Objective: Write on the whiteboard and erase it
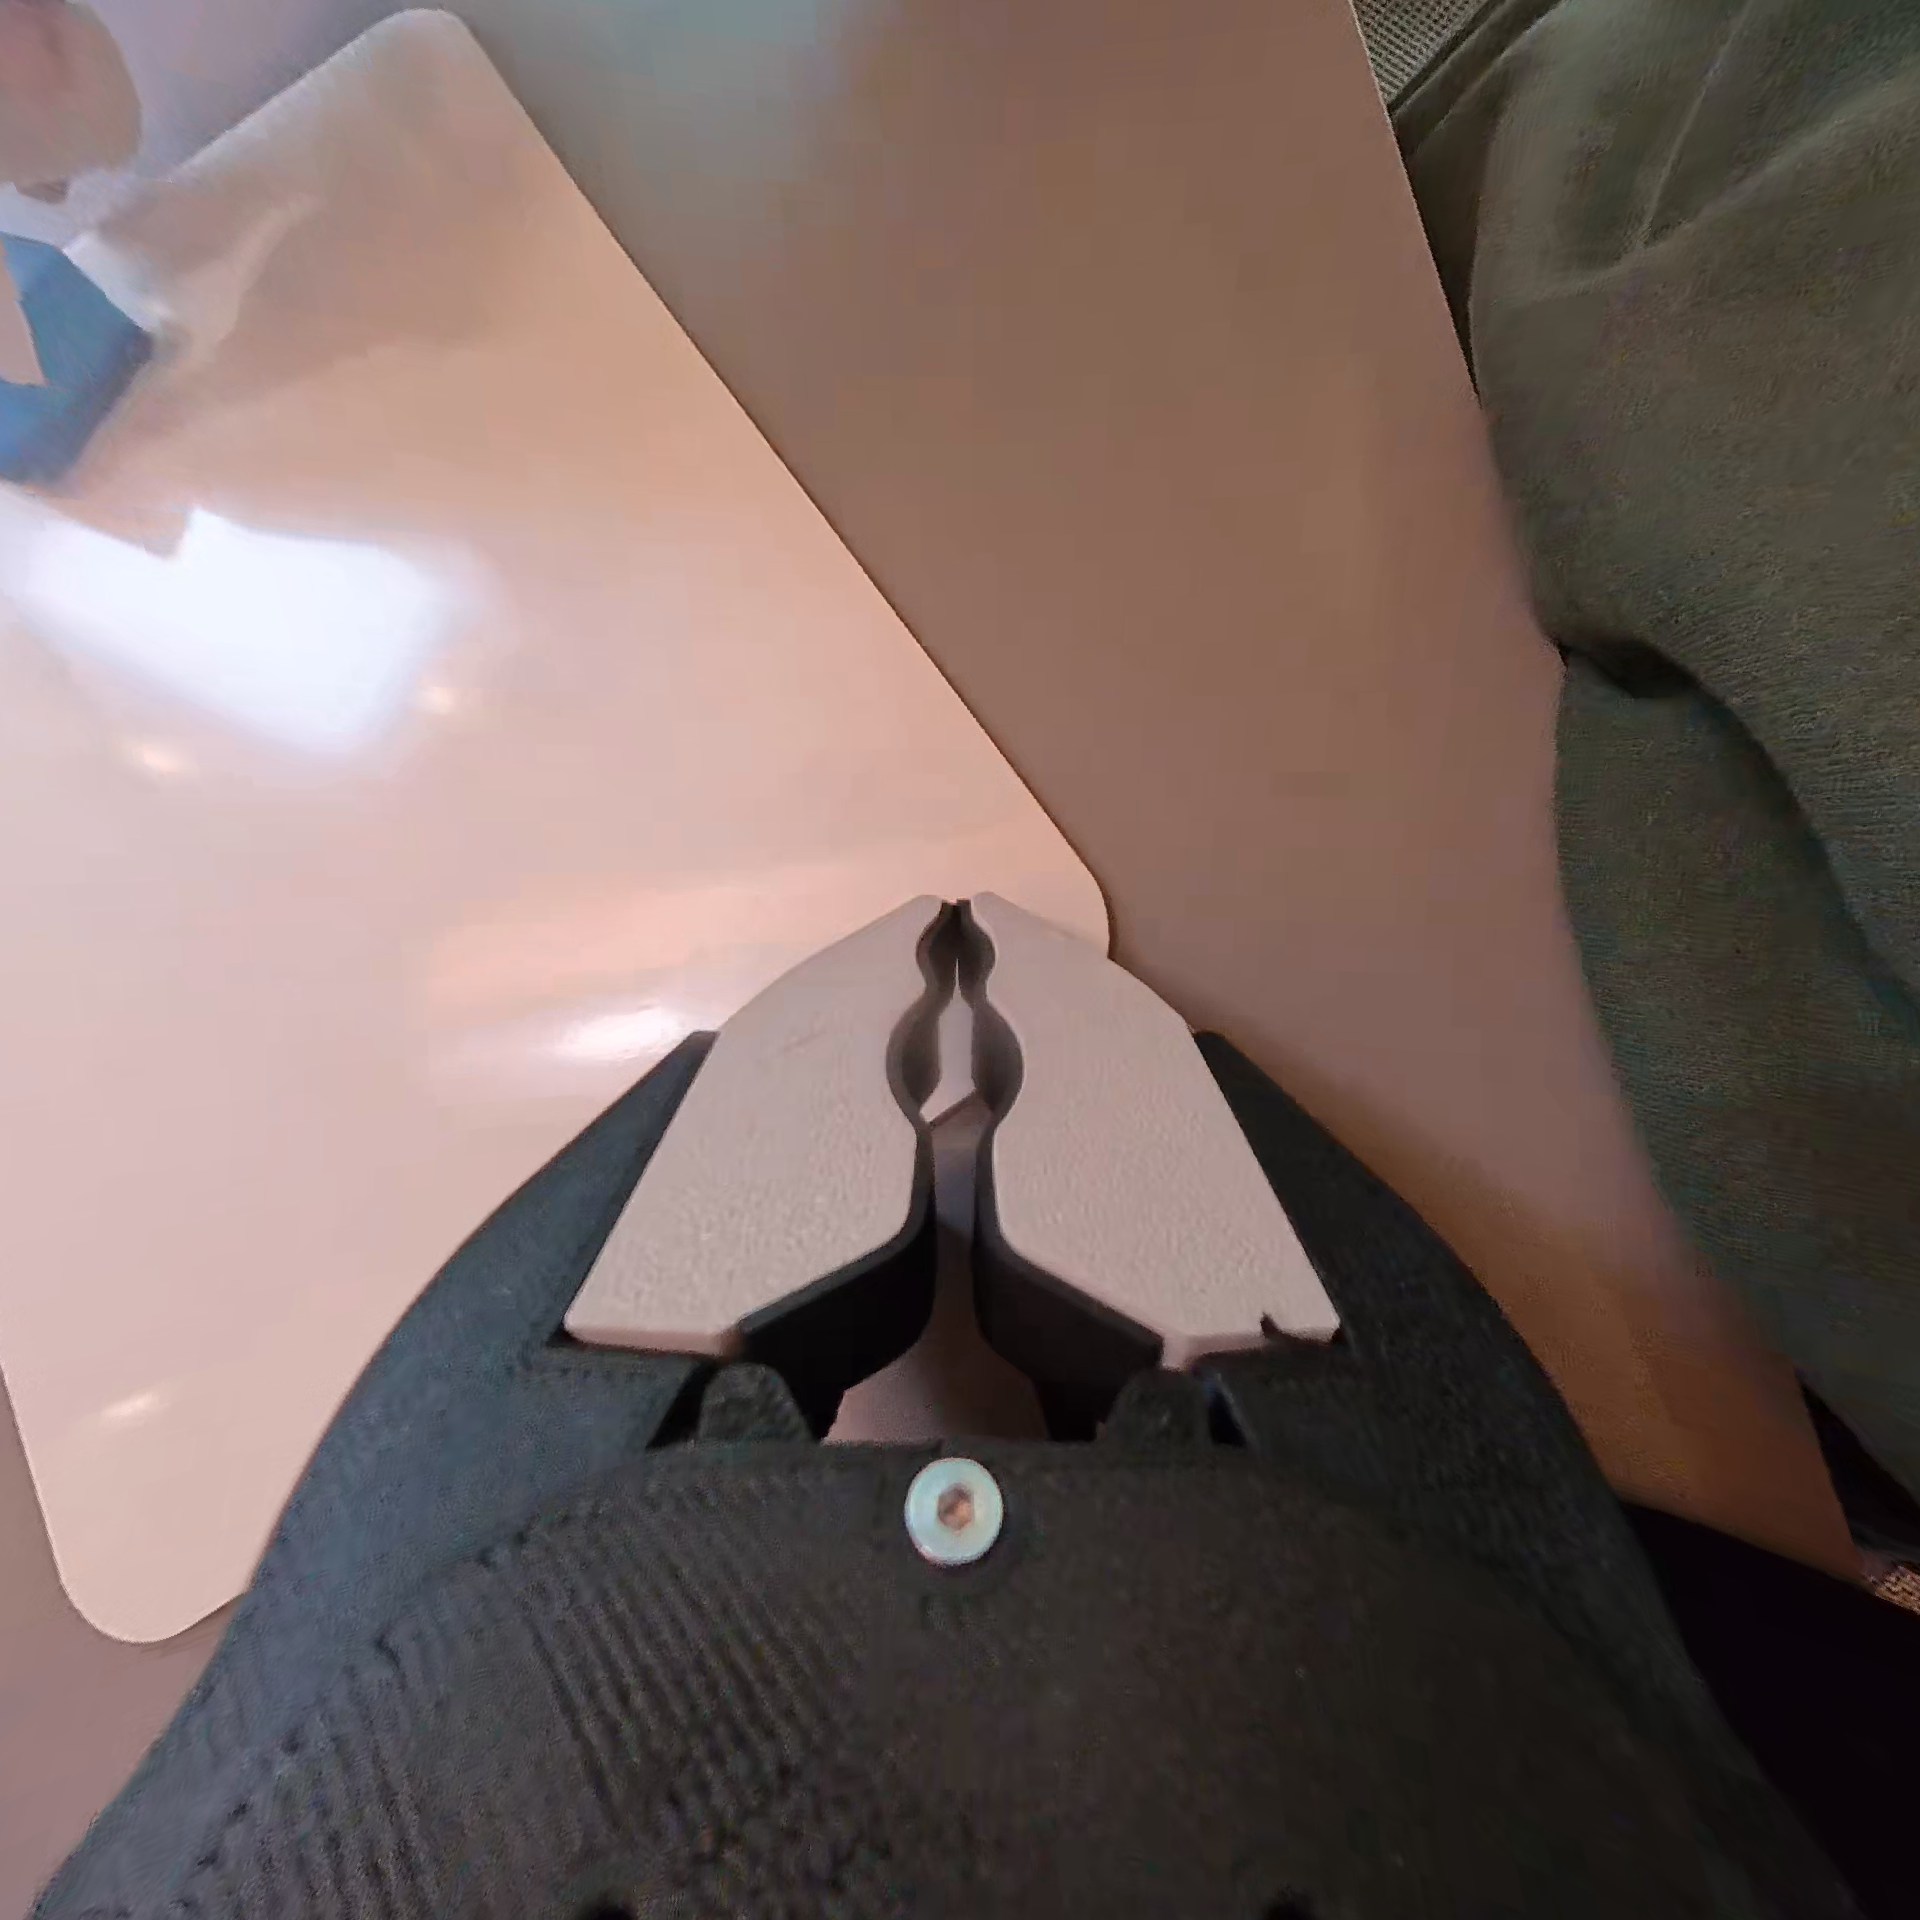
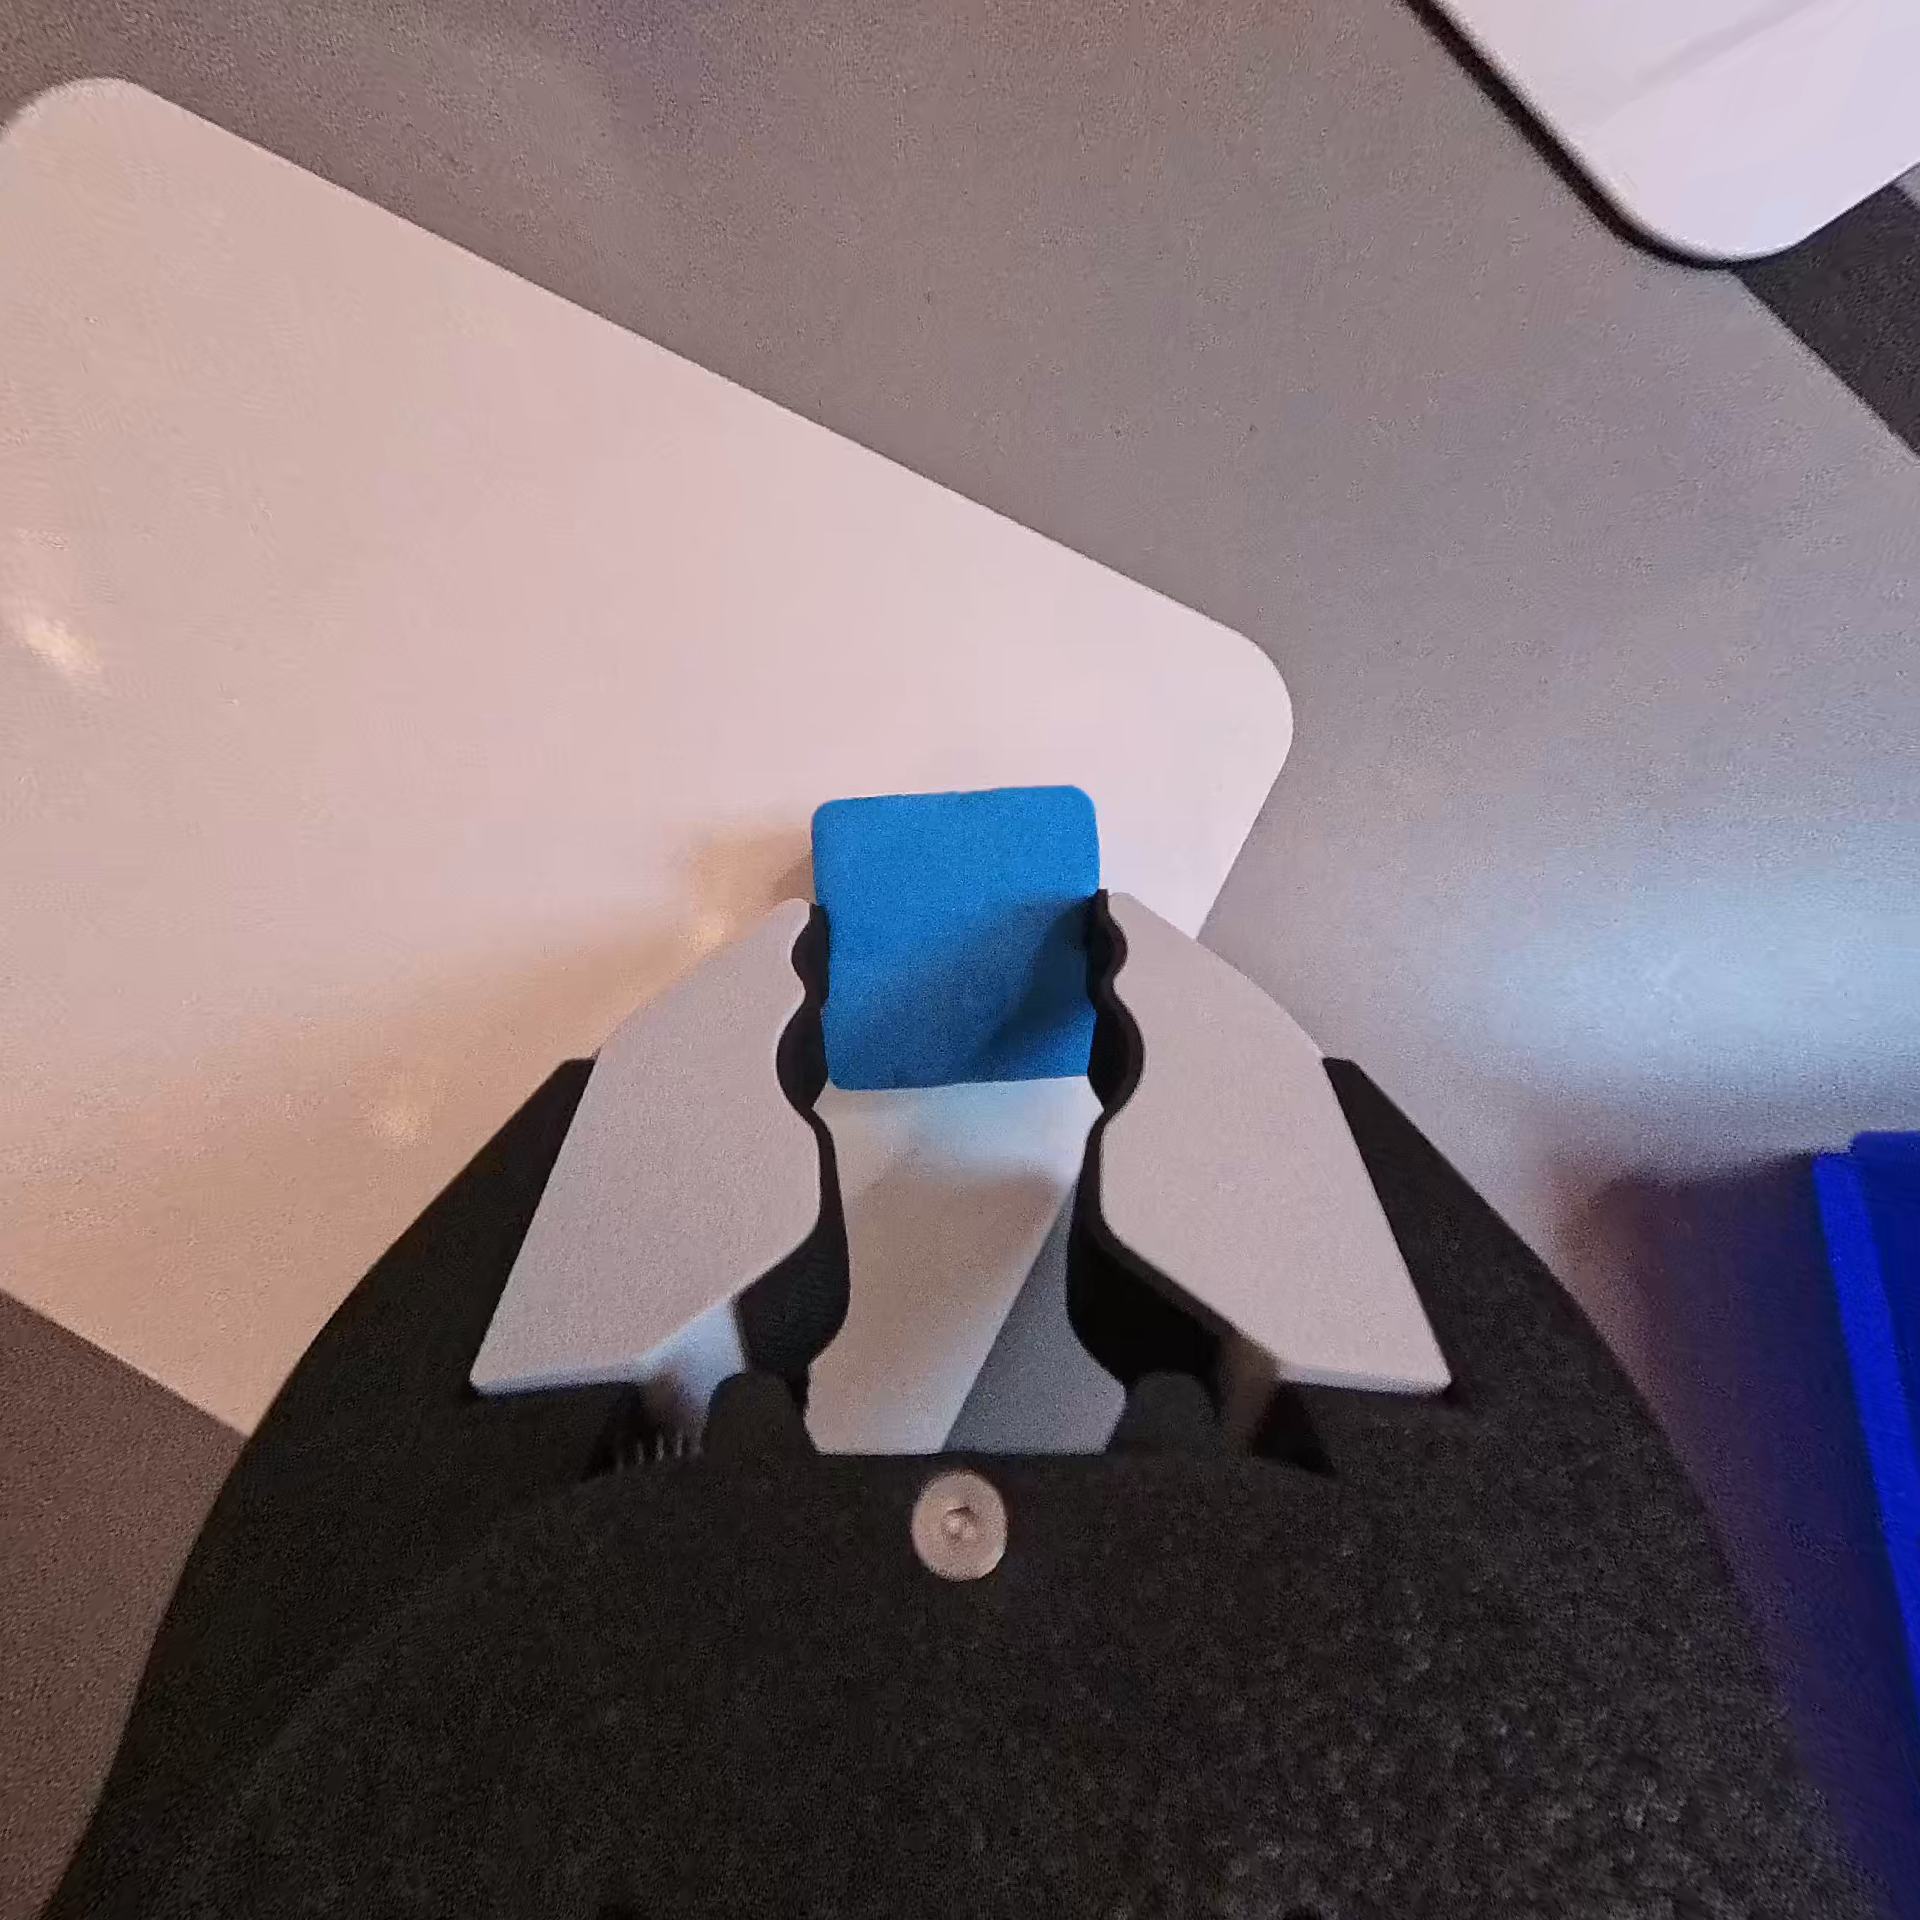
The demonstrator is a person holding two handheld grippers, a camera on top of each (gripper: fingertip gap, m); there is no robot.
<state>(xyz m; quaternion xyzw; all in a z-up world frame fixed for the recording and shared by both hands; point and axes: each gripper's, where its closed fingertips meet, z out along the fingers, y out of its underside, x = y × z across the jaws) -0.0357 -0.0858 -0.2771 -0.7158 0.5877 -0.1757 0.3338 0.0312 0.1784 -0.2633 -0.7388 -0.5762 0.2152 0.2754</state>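
Observation:
The whiteboard (image 2: 436, 644) lies flat on a grey table and looks blank in both views. My right gripper (image 2: 954, 914) is shut on a blue eraser (image 2: 951, 935); both pads press its sides, and it sits over the board near its right corner. My left gripper (image 1: 961, 909) is shut with its fingertips together, nothing between them, over the near corner of the whiteboard (image 1: 416, 831). The right gripper with the blue eraser (image 1: 62, 384) shows blurred at the far left of the left wrist view.
A person's green sleeve (image 1: 1714, 520) lies along the right of the left wrist view. A blue box (image 2: 1870, 1351) sits at the right edge of the right wrist view. A second white board (image 2: 1704, 114) lies at the top right. The grey table (image 2: 1455, 520) surrounds the board. Spacing between my two grippers at the tips: around 30 cm.

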